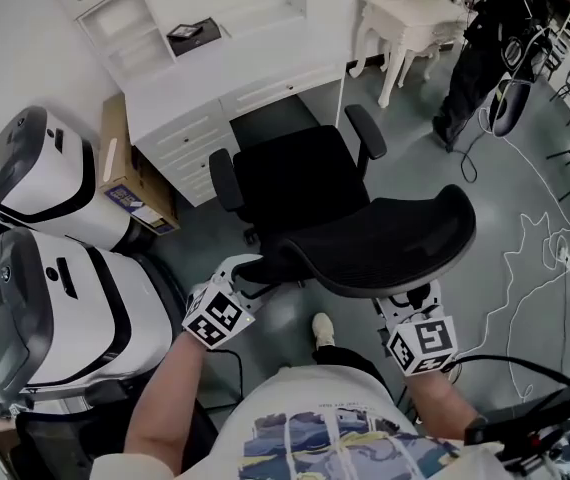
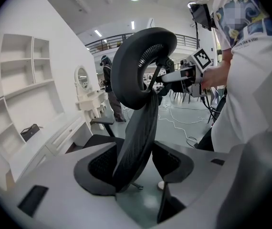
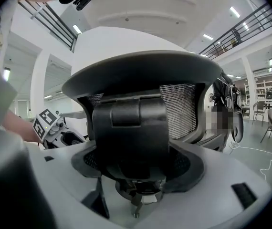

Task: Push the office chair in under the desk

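A black mesh office chair (image 1: 300, 183) stands with its seat facing the white desk (image 1: 225, 68), just short of the gap under it. The curved backrest (image 1: 395, 243) is nearest me. My left gripper (image 1: 260, 268) is shut on the backrest's left edge; in the left gripper view that edge (image 2: 141, 70) runs down between the jaws of the left gripper (image 2: 136, 163). My right gripper (image 1: 410, 303) sits behind the backrest. In the right gripper view, the black support block (image 3: 131, 128) fills the space between the jaws of the right gripper (image 3: 136, 171).
Two big white rounded machines (image 1: 55, 178) (image 1: 65, 308) stand close on the left, with a cardboard box (image 1: 130, 183) beside the desk. A white dressing table (image 1: 410, 18) and a person in black (image 1: 485, 48) are at the back right. Cables (image 1: 535, 258) trail over the floor.
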{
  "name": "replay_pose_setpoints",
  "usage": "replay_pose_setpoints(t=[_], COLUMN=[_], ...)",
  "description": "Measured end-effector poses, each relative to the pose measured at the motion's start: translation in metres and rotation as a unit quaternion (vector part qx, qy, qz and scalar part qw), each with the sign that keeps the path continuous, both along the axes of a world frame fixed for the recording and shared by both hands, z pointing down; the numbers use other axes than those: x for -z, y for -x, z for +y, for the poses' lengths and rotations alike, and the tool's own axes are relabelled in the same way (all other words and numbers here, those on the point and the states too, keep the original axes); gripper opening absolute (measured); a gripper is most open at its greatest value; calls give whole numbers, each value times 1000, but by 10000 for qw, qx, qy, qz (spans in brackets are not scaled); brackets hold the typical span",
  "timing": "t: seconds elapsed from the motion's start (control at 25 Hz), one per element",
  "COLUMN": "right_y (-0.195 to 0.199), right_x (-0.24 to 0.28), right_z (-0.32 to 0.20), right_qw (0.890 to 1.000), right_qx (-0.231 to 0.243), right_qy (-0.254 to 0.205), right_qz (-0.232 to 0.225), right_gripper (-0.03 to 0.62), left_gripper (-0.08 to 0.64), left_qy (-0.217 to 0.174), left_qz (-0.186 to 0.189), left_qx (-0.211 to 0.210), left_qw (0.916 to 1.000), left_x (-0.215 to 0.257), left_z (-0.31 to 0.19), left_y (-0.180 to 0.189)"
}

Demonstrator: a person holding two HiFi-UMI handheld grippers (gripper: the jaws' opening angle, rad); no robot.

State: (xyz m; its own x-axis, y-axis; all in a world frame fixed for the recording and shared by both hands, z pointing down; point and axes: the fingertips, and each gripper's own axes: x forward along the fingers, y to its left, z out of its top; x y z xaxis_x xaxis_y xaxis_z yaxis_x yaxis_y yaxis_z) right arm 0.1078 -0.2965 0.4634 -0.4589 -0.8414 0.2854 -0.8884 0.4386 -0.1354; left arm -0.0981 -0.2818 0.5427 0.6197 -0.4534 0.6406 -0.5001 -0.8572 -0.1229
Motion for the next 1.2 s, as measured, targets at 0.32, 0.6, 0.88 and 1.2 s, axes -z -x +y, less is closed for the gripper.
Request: replay_pose_setpoints(t=[0.32, 0.6, 0.88, 1.2], right_y=[18, 28, 24, 11], right_x=[-1, -1, -1, -5], right_z=[-35, -65, -99, -148], right_qw=[9999, 9998, 9995, 9986], right_qx=[77, 184, 289, 494], right_qy=[59, 80, 70, 71], right_qz=[59, 87, 118, 176], right_gripper=[345, 345, 347, 345], left_gripper=[250, 255, 255, 253], left_qy=[107, 158, 142, 37], left_qz=[53, 60, 94, 141], left_qx=[27, 49, 151, 315], left_qw=[9999, 9998, 9997, 9994], left_x=[0, 0, 0, -1], left_z=[-38, -69, -99, -140], left_y=[15, 24, 20, 6])
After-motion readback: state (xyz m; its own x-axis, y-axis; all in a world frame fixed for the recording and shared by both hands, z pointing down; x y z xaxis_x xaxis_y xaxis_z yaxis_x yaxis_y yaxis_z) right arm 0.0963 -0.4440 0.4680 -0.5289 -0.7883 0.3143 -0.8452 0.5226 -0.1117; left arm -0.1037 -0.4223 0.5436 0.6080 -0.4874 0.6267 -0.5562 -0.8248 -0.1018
